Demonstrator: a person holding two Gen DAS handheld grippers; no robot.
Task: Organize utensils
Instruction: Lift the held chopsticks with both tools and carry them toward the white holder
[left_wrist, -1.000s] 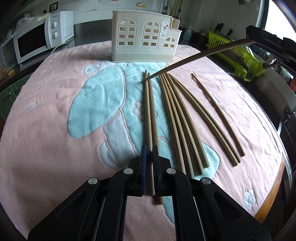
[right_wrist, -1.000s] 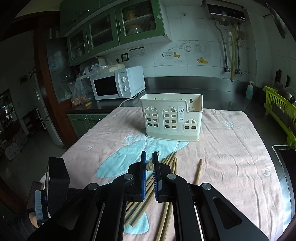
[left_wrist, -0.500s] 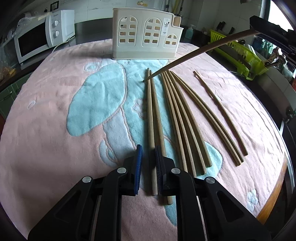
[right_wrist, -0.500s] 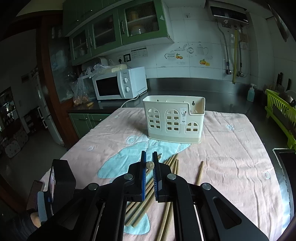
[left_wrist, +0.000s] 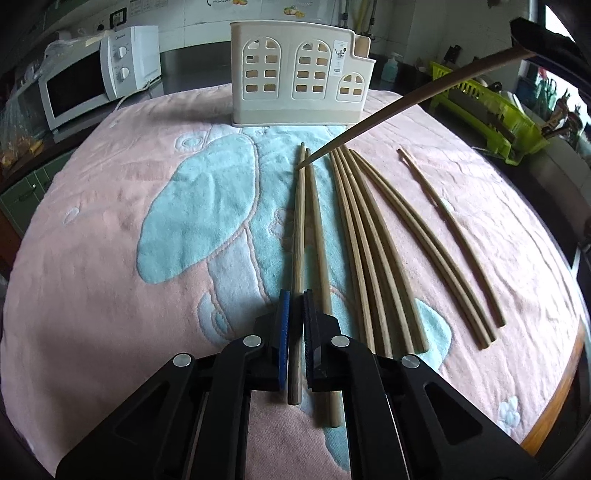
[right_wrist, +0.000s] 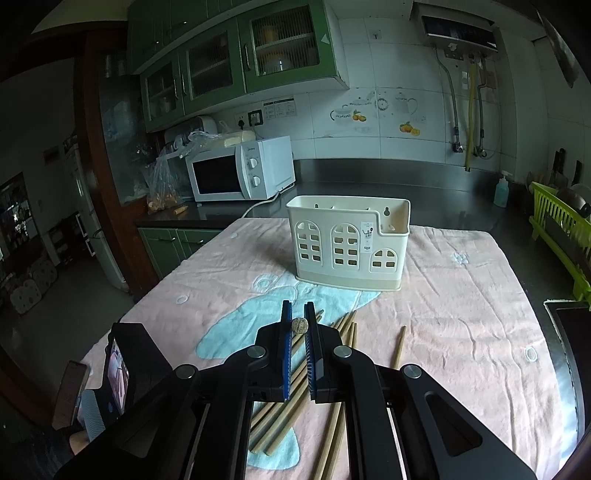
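We see the left gripper (left_wrist: 295, 295), jaws just closing, clenched on the leftmost chopstick (left_wrist: 298, 229) on the towel (left_wrist: 110, 258). Right gripper (right_wrist: 297, 308) grasps a raised chopstick (left_wrist: 406, 105); only its butt shows there. Loose chopsticks (left_wrist: 369, 240) right; holder (left_wrist: 299, 74) far; microwave (right_wrist: 240, 170) beyond.

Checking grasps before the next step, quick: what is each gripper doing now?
Left gripper: closed on a chopstick lying on the towel.
Right gripper: closed on a raised chopstick.
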